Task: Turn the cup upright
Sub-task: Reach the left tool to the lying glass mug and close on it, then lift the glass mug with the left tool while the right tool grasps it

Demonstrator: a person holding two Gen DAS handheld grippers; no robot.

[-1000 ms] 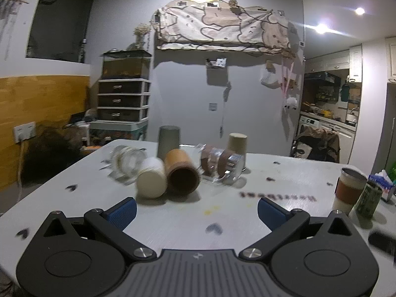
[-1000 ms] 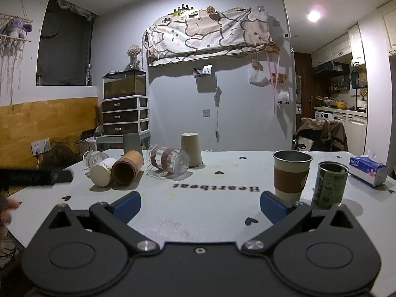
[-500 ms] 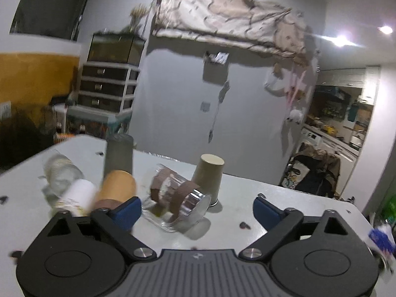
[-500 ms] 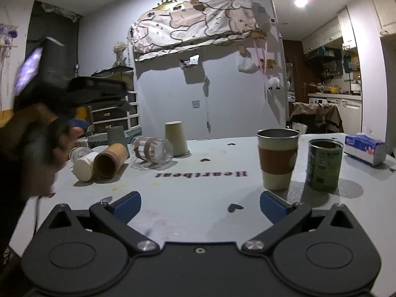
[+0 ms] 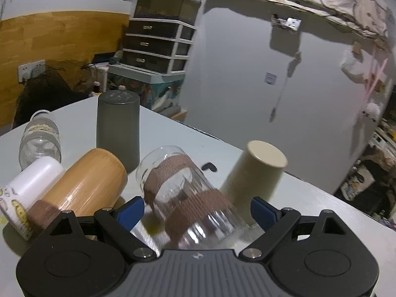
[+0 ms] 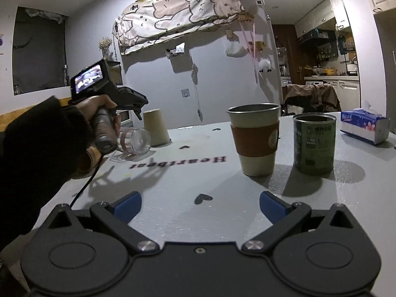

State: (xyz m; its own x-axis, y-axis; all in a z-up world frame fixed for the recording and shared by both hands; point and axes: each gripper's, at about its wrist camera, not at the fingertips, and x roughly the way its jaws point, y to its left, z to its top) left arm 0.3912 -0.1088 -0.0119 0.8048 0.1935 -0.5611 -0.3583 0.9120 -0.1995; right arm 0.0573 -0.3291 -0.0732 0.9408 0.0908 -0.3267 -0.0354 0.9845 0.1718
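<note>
A clear ribbed glass cup with two brown bands (image 5: 188,198) lies on its side on the white table, mouth toward the camera. My left gripper (image 5: 195,210) is open, its blue fingertips (image 5: 131,210) on either side of the glass, not closed on it. The glass also shows in the right wrist view (image 6: 135,142), just below the hand-held left gripper. My right gripper (image 6: 200,204) is open and empty, low over the table's near part.
Beside the glass: a bamboo cup on its side (image 5: 81,188), a white cup on its side (image 5: 27,185), a clear jar on its side (image 5: 39,138), a grey cup upside down (image 5: 118,128), a beige paper cup upside down (image 5: 255,175). At right stand a sleeved metal cup (image 6: 256,138), a green can (image 6: 314,143) and a tissue pack (image 6: 363,126).
My left gripper has moved forward over the table to the banded glass, which now lies between its open fingers. My right gripper has stayed almost still.
</note>
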